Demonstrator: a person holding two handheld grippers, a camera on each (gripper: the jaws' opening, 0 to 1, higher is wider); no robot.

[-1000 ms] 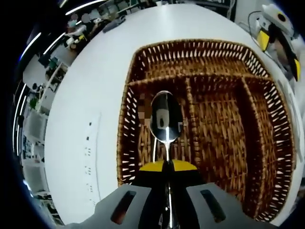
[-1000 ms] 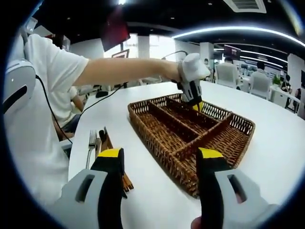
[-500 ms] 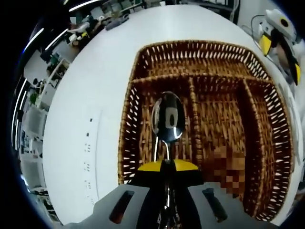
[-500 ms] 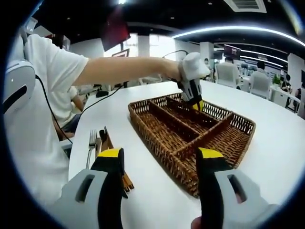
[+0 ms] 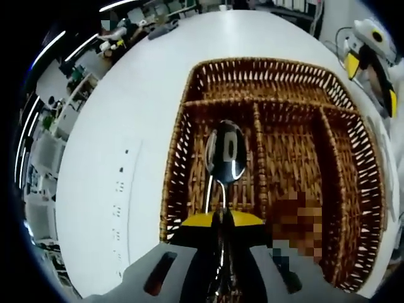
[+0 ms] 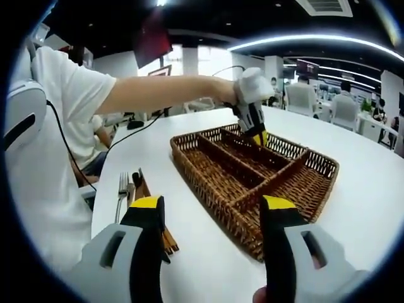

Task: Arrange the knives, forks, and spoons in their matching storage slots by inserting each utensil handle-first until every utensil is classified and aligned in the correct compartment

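Note:
In the left gripper view a shiny metal spoon (image 5: 227, 151) points bowl-forward over the left slot of the wicker cutlery tray (image 5: 183, 126), and my left gripper (image 5: 222, 219) is shut on its handle. The right gripper view shows that left gripper (image 6: 255, 134) hovering above the tray's far slot, held by an outstretched arm. My right gripper (image 6: 211, 208) stands open over the table in front of the tray (image 6: 208, 189), nothing between its jaws. A fork (image 6: 121, 189) and wooden-handled utensils (image 6: 142, 189) lie on the table to its left.
The tray rests on a large white round table (image 5: 120, 126). A person in a white shirt (image 6: 50, 126) stands at the left. Chairs and desks lie beyond the table's far edge. The right gripper (image 5: 369, 44) appears at the upper right of the left gripper view.
The left gripper with the spoon has shifted slightly over the tray; the tray sits a little further right and lower in its view. The right gripper has stayed still.

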